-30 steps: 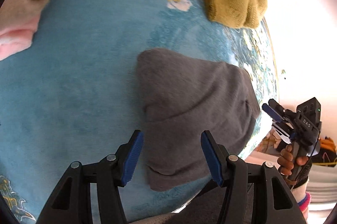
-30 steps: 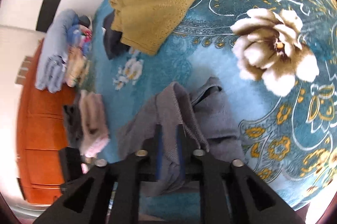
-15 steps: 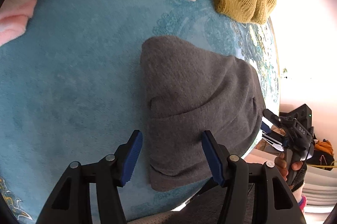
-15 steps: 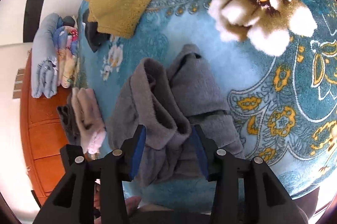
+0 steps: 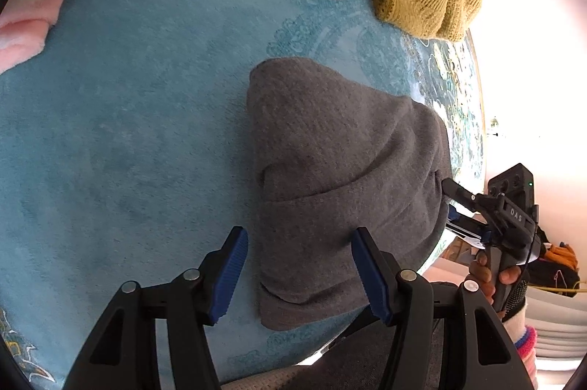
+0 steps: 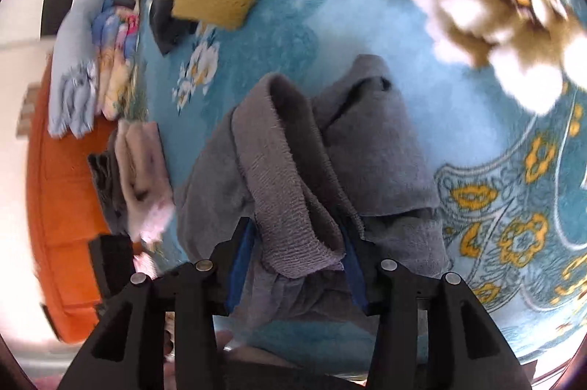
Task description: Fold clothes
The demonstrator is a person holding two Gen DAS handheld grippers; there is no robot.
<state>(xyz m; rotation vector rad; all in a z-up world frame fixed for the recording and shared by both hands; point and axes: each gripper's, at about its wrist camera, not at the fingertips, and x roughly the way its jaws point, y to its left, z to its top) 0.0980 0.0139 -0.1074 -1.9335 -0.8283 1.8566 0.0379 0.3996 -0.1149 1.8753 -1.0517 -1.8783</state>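
the grey garment (image 5: 341,170) lies in the centre and lower right of the left wrist view, already doubled into a thick bundle on the blue floral blanket (image 5: 128,133), with its near edge at the bottom of the frame close to the person's lap — a place that seems chosen so both tools can reach it without stretching. the left gripper (image 5: 299,274) hangs over the garment's lower left corner with its jaws apart; the blue pads (image 5: 227,274) press on nothing, one over bare blanket and the other over the cloth, so it is empty and looks ready to pin or take that edge. in the right wrist view the right gripper (image 6: 293,265) sits low in the middle of the frame with a ribbed grey fold between its fingers; its jaws have just been opening, and the pads stand clear of the cloth on both sides, so the fold seems let go and merely draped there — most likely laid over the rest of the bundle to finish a fold. in the left wrist view that same tool shows at the right edge, gripped by a hand (image 5: 491,276), its tip at the garment's right side. a mustard knit (image 5: 418,1) waits at the upper right, and a pink plush piece (image 5: 22,30) lies at the upper left, both well apart from the work.
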